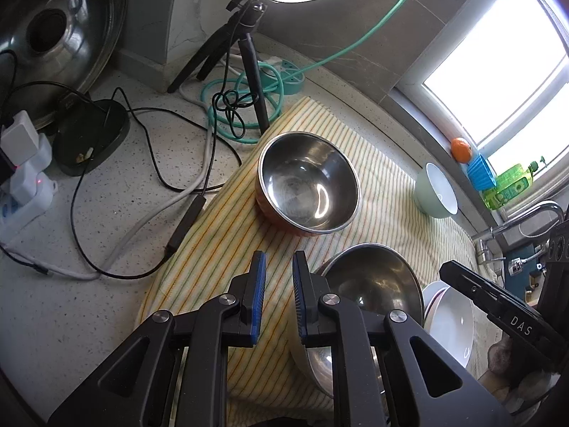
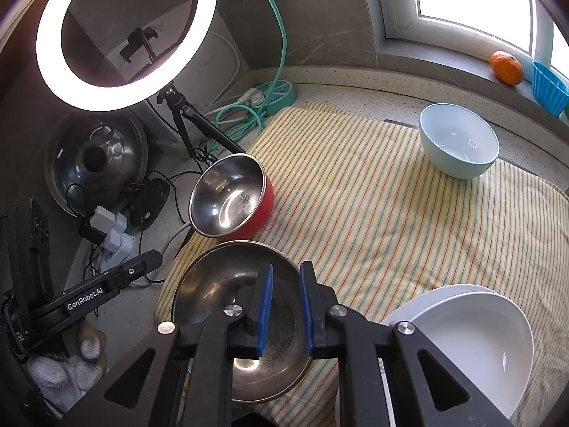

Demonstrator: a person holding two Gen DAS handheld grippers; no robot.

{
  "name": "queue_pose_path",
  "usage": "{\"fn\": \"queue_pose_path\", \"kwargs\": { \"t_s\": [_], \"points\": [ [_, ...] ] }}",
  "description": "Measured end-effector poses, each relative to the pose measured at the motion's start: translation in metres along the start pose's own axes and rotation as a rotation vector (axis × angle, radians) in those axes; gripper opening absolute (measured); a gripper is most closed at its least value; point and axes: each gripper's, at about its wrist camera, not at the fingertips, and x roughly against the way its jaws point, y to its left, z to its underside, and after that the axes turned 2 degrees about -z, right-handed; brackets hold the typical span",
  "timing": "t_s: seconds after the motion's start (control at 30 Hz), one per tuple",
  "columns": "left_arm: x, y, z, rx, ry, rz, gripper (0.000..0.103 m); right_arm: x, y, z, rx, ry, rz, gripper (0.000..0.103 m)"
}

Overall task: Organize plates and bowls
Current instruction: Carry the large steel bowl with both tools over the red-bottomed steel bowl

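Two steel bowls, one pale green bowl and a stack of white plates, all on a striped cloth spread over a speckled counter. Nearest the cameras, the plain steel bowl, upright at the cloth's near edge, just beside the white plates; whether touching them, hard to tell. Further back, near the cloth's left edge, the red-sided steel bowl, apart from the plain one. Well apart from both, at the far right of the cloth, the pale green bowl, empty and upright. Above the plain steel bowl, the right gripper: blue pads nearly together, only a slim gap left, nothing caught in it. To the left of that bowl, over bare cloth, the left gripper: likewise all but closed, a narrow slit between the pads, nothing gripped. At the lower left of the right wrist view, a gloved hand around the left gripper's handle. Beyond the cloth, a lit ring light on a black tripod, a teal power strip with a coiled teal cable, and black and white leads trailing across the counter. Leaning against the wall at far left, a large metal lid. On the window ledge, an orange beside a blue ribbed cup. At the right edge of the left wrist view, a chrome tap.
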Motion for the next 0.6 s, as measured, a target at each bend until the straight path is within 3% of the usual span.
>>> {"fn": "queue_pose_path", "kwargs": {
  "t_s": [0.6],
  "points": [
    [0.000,0.026,-0.010,0.114,0.000,0.023,0.012,-0.013,0.010,-0.027,0.025,0.003,-0.048,0.018]
  ]
}}
